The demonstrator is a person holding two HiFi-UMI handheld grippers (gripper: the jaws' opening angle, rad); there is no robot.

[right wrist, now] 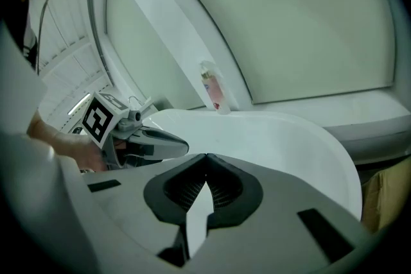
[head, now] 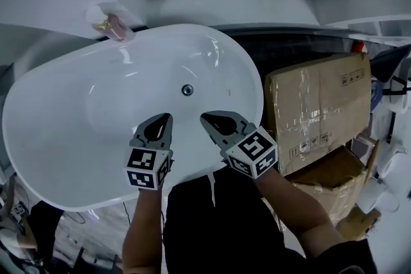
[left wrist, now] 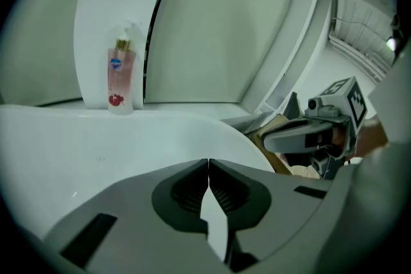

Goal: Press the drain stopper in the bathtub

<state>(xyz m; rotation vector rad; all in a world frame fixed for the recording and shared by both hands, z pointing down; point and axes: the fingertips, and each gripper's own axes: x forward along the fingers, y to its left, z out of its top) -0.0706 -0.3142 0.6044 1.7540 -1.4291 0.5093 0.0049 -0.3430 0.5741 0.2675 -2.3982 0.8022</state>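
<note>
No writing is legible. The clear pink bottle with a gold cap [head: 110,25] on the far rim of the glossy white oval bathtub [head: 58,138] has a blue oval label too small to read. The taped brown cardboard box [head: 321,106] beside the tub shows only small black handling symbols. The small round silver drain stopper [head: 187,90] sits mid-floor in the tub. Left gripper [head: 168,117] and right gripper [head: 205,117] hover nearer the person, clear of the stopper, each with jaws closed tip to tip on nothing.
</note>
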